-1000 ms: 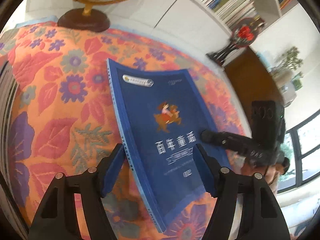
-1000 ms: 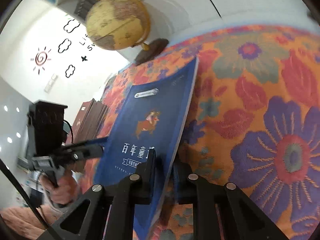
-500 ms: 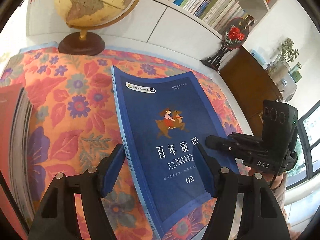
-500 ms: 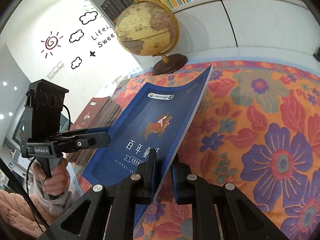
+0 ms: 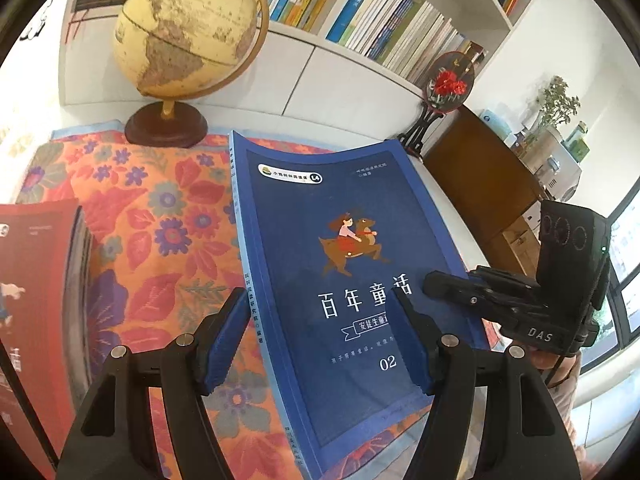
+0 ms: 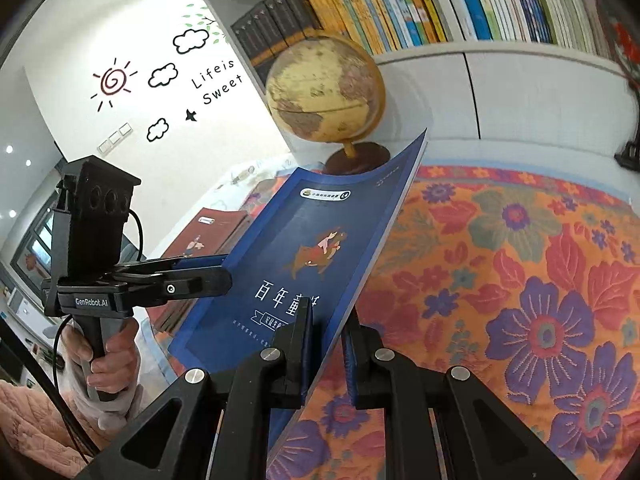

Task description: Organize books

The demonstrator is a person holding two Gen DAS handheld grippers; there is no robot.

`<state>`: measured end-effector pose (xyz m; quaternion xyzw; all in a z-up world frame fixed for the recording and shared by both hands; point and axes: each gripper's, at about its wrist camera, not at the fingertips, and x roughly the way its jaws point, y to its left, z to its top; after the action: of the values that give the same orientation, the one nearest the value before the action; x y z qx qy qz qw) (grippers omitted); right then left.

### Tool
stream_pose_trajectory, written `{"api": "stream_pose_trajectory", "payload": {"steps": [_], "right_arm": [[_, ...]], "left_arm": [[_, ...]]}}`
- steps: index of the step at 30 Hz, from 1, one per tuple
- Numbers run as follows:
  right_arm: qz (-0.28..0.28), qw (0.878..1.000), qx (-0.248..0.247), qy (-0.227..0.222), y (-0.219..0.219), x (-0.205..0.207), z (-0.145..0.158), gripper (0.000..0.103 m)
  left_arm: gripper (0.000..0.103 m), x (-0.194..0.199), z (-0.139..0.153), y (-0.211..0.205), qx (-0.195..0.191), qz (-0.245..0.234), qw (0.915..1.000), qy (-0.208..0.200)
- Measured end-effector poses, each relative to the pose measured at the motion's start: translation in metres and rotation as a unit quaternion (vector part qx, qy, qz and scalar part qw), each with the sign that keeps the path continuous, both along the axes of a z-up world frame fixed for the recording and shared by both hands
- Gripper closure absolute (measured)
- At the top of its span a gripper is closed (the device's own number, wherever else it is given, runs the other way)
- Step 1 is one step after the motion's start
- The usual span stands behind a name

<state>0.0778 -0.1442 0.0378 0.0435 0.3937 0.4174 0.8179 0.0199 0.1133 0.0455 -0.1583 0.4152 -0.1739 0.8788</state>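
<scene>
Bookshelves (image 6: 460,4) packed with upright spines are seen along the far wall, above white cabinet doors. Below them a tabletop is covered by an orange flowered cloth (image 5: 160,240), and a globe (image 5: 184,28) on a dark wooden base is stood at its far edge. A round ornament with red flowers (image 5: 448,84) is seen on a black stand to the far right.

A blue book (image 5: 344,264), with a child riding a deer on its cover, is held tilted above the cloth, its spine to the left and its far end raised. Its right edge is clamped by the right tool (image 6: 326,344), whose jaws are closed tight on the cover and pages. The same tool (image 5: 444,286) is seen from the left wrist view, reaching in over the book's right margin.

The left tool (image 5: 316,344) is held about half open, its blue pads (image 5: 224,340) standing on either side of the book's near left part; whether they touch the book cannot be told. It (image 6: 204,272) is gripped by a hand (image 6: 114,356) at the near left.

A red book (image 5: 32,300) is seen lying at the left of the tabletop, atop a stack.
</scene>
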Motion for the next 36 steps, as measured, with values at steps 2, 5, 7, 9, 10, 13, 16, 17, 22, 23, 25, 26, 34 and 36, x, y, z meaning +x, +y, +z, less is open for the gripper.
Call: {"api": "stream_pose_trajectory", "payload": {"steps": [2,5,7,9,10,13,16,17,22,23,25,26,34,36], "right_arm": [[-0.001,1.000,0.005,-0.006,0.005,-0.006,0.009,0.090],[0.000,1.000,0.010,-0.015,0.013,-0.015,0.020,0.089],[0.001,1.000,0.011,-0.024,0.022,-0.021,0.027,0.089],[0.003,0.999,0.011,-0.030,0.028,-0.025,0.033,0.089],[0.004,0.999,0.012,-0.033,0.031,-0.028,0.036,0.089],[0.008,0.999,0.016,-0.039,0.041,-0.036,0.044,0.089],[0.012,0.999,0.016,-0.045,0.052,-0.042,0.050,0.089],[0.013,0.999,0.018,-0.047,0.057,-0.044,0.053,0.089],[0.014,0.999,0.027,-0.040,0.073,-0.050,0.057,0.089],[0.016,0.999,0.029,-0.039,0.078,-0.051,0.058,0.089],[0.018,0.999,0.035,-0.033,0.086,-0.050,0.059,0.089],[0.019,0.999,0.037,-0.030,0.089,-0.050,0.059,0.089],[0.019,0.999,0.047,-0.012,0.129,-0.049,0.061,0.088],[0.021,0.998,0.050,-0.009,0.142,-0.050,0.062,0.088]], "left_arm": [[0.036,-0.002,0.005,0.004,0.005,0.003,1.0000,-0.003],[0.036,-0.006,0.013,0.012,0.009,0.010,0.9998,-0.013],[0.036,-0.009,0.018,0.017,0.012,0.013,0.9997,-0.020],[0.036,-0.013,0.023,0.023,0.015,0.016,0.9995,-0.024],[0.036,-0.014,0.025,0.025,0.016,0.018,0.9994,-0.024],[0.036,-0.021,0.029,0.036,0.018,0.022,0.9992,-0.027],[0.036,-0.027,0.034,0.046,0.017,0.027,0.9990,-0.031],[0.036,-0.028,0.036,0.049,0.016,0.029,0.9989,-0.032],[0.036,-0.035,0.047,0.068,0.021,0.040,0.9984,-0.035],[0.036,-0.037,0.048,0.071,0.021,0.042,0.9983,-0.036],[0.036,-0.039,0.052,0.079,0.022,0.046,0.9979,-0.039],[0.036,-0.040,0.053,0.085,0.022,0.047,0.9978,-0.041],[0.036,-0.048,0.059,0.128,0.010,0.063,0.9968,-0.048],[0.036,-0.052,0.060,0.138,0.015,0.075,0.9957,-0.053]]}}
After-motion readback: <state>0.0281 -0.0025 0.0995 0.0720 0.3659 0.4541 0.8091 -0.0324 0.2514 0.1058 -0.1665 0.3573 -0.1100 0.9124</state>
